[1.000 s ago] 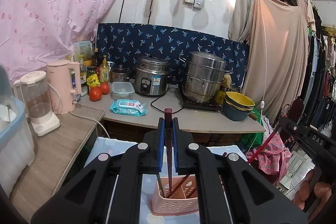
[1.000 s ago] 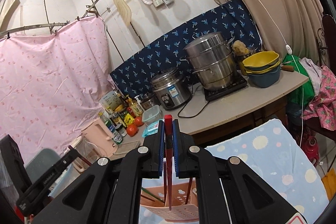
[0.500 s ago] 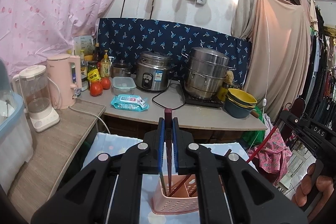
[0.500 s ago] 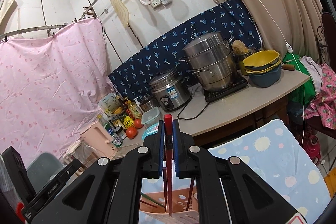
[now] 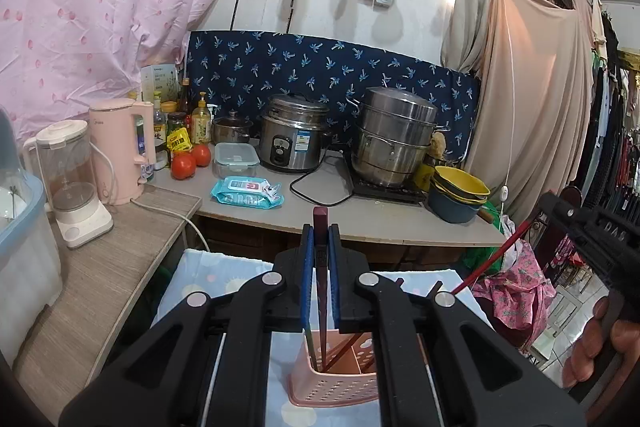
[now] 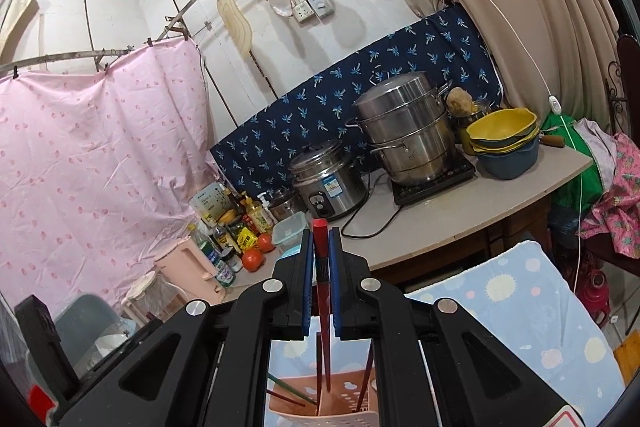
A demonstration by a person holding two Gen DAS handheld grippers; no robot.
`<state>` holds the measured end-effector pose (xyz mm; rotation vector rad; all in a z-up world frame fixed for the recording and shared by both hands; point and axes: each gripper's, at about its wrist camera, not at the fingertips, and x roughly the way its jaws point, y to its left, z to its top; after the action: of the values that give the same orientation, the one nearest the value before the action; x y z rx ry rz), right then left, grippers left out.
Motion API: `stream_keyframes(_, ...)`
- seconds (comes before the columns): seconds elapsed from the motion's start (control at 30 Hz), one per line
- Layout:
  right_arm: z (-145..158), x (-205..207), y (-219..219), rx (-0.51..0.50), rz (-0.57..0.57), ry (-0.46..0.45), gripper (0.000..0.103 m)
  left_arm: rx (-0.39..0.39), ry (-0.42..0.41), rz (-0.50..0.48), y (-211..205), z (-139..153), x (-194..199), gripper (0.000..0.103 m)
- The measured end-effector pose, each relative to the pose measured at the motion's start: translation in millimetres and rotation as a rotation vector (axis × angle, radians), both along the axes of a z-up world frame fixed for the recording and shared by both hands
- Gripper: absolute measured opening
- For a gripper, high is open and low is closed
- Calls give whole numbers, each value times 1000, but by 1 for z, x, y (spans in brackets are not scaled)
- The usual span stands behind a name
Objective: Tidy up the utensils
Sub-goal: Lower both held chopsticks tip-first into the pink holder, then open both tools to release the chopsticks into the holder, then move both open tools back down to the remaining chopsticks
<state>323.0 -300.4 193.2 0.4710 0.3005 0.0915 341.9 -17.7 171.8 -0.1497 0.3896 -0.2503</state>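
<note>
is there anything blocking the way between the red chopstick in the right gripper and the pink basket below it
Nothing visible does. The red chopstick hangs upright in the shut right gripper, its tip already at the open top of the pink basket. Other chopsticks lean inside the basket, off to the sides.

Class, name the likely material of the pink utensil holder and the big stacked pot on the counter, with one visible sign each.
Pink utensil holder: likely moulded plastic, matte, with a grid of small holes. Big stacked pot: apparently stainless steel, shiny and reflective.

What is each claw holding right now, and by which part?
The left claw pinches a dark red chopstick near its top end; the right claw pinches a red chopstick likewise.
</note>
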Motion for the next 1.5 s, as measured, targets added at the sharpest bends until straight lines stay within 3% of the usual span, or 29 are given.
stream_keyframes(0.5, -65, 17, 15, -45, 29, 169, 9, 0, 43, 10, 0, -13, 6, 7)
stream_keyframes(0.57, -67, 17, 15, -48, 21, 174, 16, -4, 55, 15, 1, -16, 6, 8)
stream_keyframes(0.63, -69, 15, 15, -54, 4, 174, 32, -1, 61, 26, 2, -18, 6, 11)
stream_keyframes(0.67, -69, 13, 15, -54, -2, 171, 39, -2, 63, 30, 2, -19, 6, 19)
stream_keyframes(0.7, -70, 12, 14, -55, -6, 170, 39, -4, 64, 36, 3, -20, 5, 27)
stream_keyframes(0.8, -70, 8, 15, -65, -5, 173, 39, -5, 63, 53, 5, -21, 2, 35)
stream_keyframes(1.2, -74, -21, 18, -75, 3, 190, 39, -13, 85, 54, 12, -25, -22, 35)
stream_keyframes(1.5, -90, -70, 30, -126, 20, 229, 39, 1, 130, 47, 16, -45, -62, 35)
